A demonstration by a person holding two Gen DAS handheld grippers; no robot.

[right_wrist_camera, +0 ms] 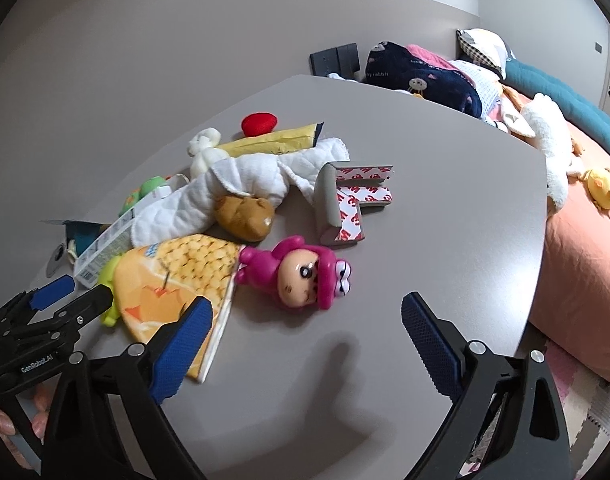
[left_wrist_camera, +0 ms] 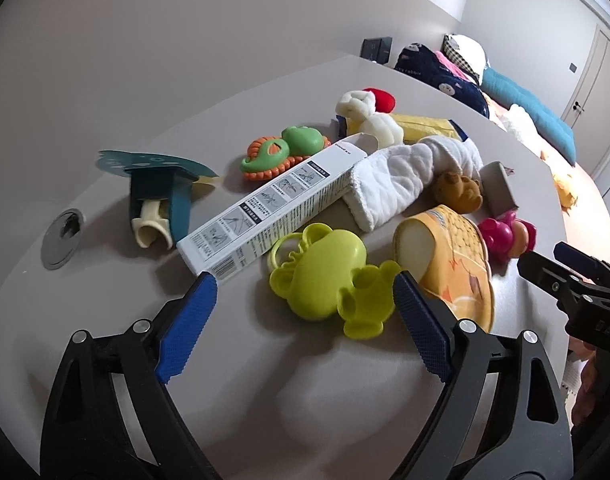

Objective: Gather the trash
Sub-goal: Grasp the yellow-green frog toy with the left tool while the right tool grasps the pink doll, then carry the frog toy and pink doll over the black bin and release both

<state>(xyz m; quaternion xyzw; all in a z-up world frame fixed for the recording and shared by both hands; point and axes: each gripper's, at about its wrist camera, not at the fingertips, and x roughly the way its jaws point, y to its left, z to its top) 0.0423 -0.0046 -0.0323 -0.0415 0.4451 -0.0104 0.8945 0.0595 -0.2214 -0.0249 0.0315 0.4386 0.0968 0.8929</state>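
Hanging over a grey desk point(left_wrist_camera: 105, 120), the left claw point(left_wrist_camera: 305, 284) is seen with its blue pads spread wide and nothing gripped; a lime-green frog-shaped toy point(left_wrist_camera: 325, 276) lies on the desk between and just beyond the fingertips, untouched; the right claw point(right_wrist_camera: 303, 312) is likewise held wide apart and empty above a bare patch of desk, with a pink figurine point(right_wrist_camera: 305, 276) lying just ahead of it.

A long white printed carton point(left_wrist_camera: 273, 208), open at its far end, is laid slantwise across the middle of the clutter, its near end just beside the left claw's left pad; a teal card package point(left_wrist_camera: 161, 184) with a cream piece inside is seen to the left of the carton, near a round grey grommet point(left_wrist_camera: 63, 238) set in the desk; a yellow-orange printed pouch point(right_wrist_camera: 177, 280) is lying beside the frog toy, its near corner just behind the right claw's left pad; grey foam corner guards point(right_wrist_camera: 345, 200) with red-and-white backing are standing beyond the figurine.

A white quilted cloth point(right_wrist_camera: 225, 188), a brown bear toy point(right_wrist_camera: 245, 216), an orange-and-green teether point(left_wrist_camera: 281, 152) and a red plush piece point(right_wrist_camera: 259, 123) are scattered further back; a bed point(right_wrist_camera: 577, 264) with a salmon cover is seen past the desk's right edge.
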